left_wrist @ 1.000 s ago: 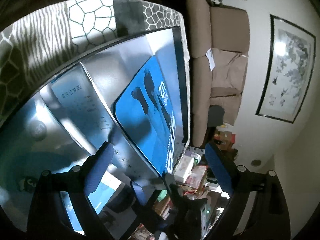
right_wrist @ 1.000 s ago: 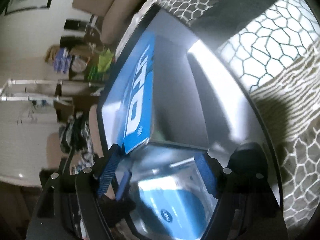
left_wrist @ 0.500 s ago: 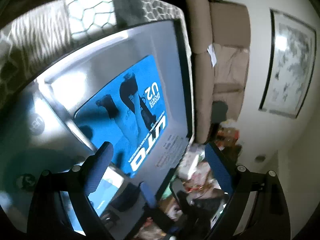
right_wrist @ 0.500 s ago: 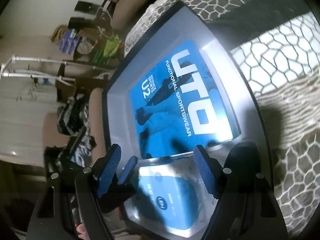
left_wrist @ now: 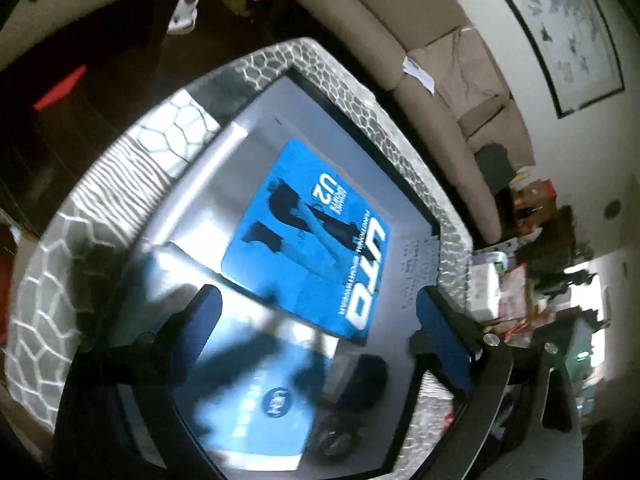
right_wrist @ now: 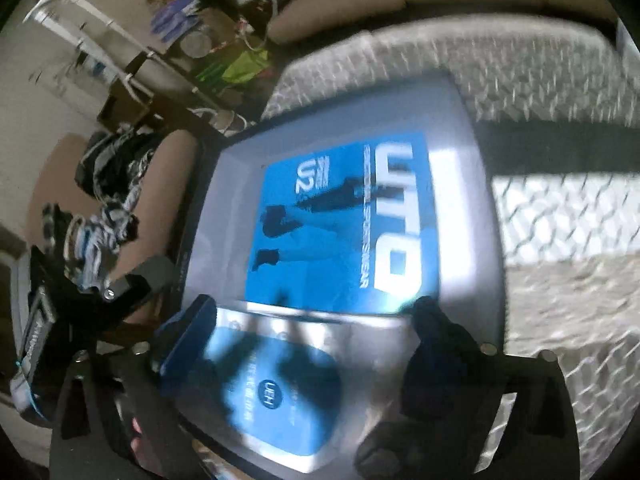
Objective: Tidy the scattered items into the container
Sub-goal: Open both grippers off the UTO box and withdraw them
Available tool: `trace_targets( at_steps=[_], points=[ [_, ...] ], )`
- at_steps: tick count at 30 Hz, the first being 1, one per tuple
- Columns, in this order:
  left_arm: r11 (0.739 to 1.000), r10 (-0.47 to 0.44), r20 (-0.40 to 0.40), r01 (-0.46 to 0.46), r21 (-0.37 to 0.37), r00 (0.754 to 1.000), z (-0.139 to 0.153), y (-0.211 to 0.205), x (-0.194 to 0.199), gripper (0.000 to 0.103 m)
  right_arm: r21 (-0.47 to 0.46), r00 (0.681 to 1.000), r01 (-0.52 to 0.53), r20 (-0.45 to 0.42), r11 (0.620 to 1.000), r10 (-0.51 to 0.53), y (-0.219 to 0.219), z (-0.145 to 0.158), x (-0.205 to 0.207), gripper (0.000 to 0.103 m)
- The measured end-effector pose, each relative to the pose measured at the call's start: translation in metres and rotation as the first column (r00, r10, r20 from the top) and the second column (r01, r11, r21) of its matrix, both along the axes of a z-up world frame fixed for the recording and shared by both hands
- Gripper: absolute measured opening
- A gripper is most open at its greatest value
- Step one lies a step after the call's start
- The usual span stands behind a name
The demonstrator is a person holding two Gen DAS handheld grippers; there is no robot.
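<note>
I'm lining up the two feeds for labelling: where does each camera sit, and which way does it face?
Left wrist: on the left gripper, angled down at the grey container holding the blue UTO sportswear packet; its blue fingers show, opening.
Right wrist: on the right gripper, angled down likewise; opening fingers show.
Shared: container, packet, honeycomb-patterned cloth.

We hold our left gripper [left_wrist: 318, 332] angled steeply downward, blue pads at nine and three o'clock, jaws opening with nothing pressed between them. Our right gripper [right_wrist: 314, 334] tilts down likewise, jaws opening, pads gripping nothing.
</note>
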State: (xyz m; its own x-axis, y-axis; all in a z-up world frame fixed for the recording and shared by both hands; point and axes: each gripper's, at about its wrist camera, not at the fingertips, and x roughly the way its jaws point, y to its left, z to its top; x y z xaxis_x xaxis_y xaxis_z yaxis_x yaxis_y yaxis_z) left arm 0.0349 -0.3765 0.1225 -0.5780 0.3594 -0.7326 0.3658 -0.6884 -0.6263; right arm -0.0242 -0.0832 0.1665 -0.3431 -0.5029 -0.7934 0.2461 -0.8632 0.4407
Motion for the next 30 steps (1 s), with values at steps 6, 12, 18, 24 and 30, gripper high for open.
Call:
trace_targets(
  at_steps=[6, 12, 18, 24, 30],
  points=[
    [0.985, 0.002, -0.044, -0.009, -0.171, 0.999, 0.020, 0.001, 0.026, 0.098, 0.075, 0.993, -0.001, -0.118, 0.997, 0.010, 0.007, 0.020, 0.017, 0.101],
    [0.935, -0.024, -0.059, 0.001, -0.356, 0.998, 0.036, 0.021, 0.044, 0.098, 0.110, 0.987, -0.008, -0.160, 0.994, 0.026, 0.018, 0.026, 0.032, 0.101],
    [0.891, -0.063, -0.051, 0.033, -0.452, 0.997, 0.043, 0.042, 0.055, 0.098, 0.120, 0.983, -0.017, -0.179, 0.993, 0.038, 0.028, 0.027, 0.042, 0.101],
    [0.861, -0.088, -0.052, 0.050, -0.506, 0.995, 0.046, 0.064, 0.064, 0.098, 0.112, 0.979, -0.024, -0.196, 0.993, 0.046, 0.041, 0.031, 0.050, 0.101],
    [0.843, -0.132, -0.077, 0.071, -0.533, 0.988, 0.053, 0.105, 0.065, 0.098, 0.094, 0.979, -0.004, -0.204, 0.996, 0.023, 0.080, 0.031, 0.050, 0.101]
  ],
)
